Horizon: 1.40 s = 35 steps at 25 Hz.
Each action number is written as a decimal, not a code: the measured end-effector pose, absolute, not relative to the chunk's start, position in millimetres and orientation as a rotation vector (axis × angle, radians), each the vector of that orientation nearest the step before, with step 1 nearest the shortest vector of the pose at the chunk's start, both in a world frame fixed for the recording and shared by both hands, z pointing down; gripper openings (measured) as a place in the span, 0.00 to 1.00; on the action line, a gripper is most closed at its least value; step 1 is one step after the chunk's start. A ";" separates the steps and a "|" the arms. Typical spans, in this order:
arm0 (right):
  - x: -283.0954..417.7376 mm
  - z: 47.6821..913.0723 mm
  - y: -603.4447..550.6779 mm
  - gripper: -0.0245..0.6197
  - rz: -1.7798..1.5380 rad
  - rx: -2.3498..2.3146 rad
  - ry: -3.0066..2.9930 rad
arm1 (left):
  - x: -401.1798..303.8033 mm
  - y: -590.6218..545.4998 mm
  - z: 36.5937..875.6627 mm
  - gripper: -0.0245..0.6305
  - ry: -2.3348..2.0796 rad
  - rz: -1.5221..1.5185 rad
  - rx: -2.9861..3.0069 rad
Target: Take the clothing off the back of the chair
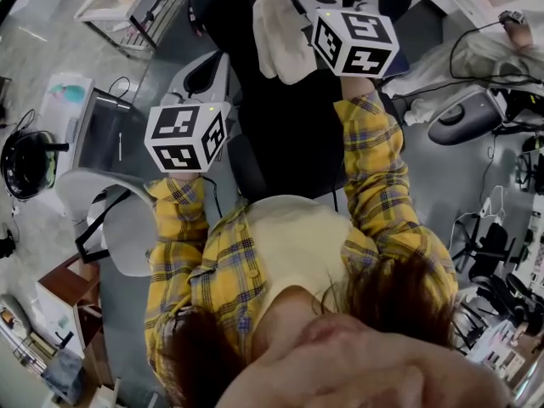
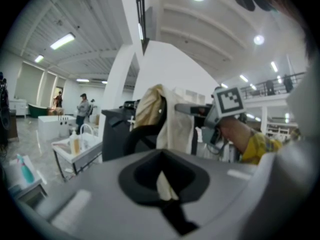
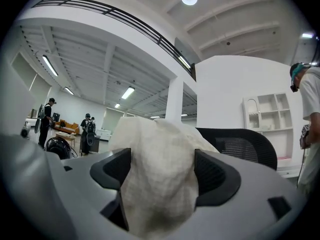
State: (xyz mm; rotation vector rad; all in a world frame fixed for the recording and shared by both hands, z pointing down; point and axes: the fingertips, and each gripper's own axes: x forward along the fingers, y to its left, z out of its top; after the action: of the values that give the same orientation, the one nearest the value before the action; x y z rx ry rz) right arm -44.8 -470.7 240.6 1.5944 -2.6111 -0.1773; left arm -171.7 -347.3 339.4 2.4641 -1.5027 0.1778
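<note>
A cream garment (image 1: 280, 32) hangs over the back of a black office chair (image 1: 280, 126) in front of me. My right gripper (image 1: 353, 41) is at the chair's top. In the right gripper view its jaws (image 3: 160, 171) stand wide open, and a bunched fold of the garment (image 3: 157, 159) fills the gap between them. The chair's mesh back (image 3: 245, 144) shows behind. My left gripper (image 1: 191, 130) is lower and to the left. In its own view it (image 2: 165, 191) is shut on a thin strip of cream cloth (image 2: 163, 186), with the draped garment (image 2: 175, 124) and the right gripper (image 2: 202, 111) ahead.
A grey chair (image 1: 204, 75) stands just left of the black one. A white wire cart (image 1: 127, 7) is at the back left and a table with a laptop (image 1: 102, 134) at the left. Cables and equipment (image 1: 463, 117) lie on the floor at right. A person (image 3: 310, 114) stands at right.
</note>
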 end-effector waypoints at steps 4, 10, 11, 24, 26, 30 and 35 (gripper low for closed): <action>-48.3 244.5 -481.3 0.57 -0.128 1.602 -2.606 | -172.8 -346.6 341.8 0.04 -1.468 0.153 2.459; -52.2 247.1 -486.2 0.57 -0.076 1.550 -2.674 | -175.4 -344.9 344.2 0.04 -1.472 0.156 2.459; -52.3 247.9 -486.3 0.57 -0.068 1.541 -2.683 | -175.8 -345.1 344.7 0.04 -1.470 0.152 2.458; -61.3 253.5 -474.3 0.21 -0.048 1.473 -2.686 | -164.4 -334.4 338.5 0.04 -1.460 0.156 2.490; -62.2 252.2 -472.4 0.15 -0.051 1.474 -2.688 | -166.2 -331.2 337.4 0.04 -1.469 0.156 2.489; -63.9 248.5 -464.7 0.12 -0.056 1.473 -2.705 | -171.1 -325.3 335.4 0.04 -1.488 0.149 2.481; -67.5 242.2 -450.4 0.11 -0.078 1.443 -2.744 | -171.0 -321.0 332.2 0.04 -1.502 0.137 2.479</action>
State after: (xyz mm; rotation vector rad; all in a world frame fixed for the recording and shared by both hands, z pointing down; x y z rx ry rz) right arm -67.5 -450.4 242.2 1.4433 -2.7441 -0.0777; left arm -171.0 -321.0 332.2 2.4788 -1.5021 0.1370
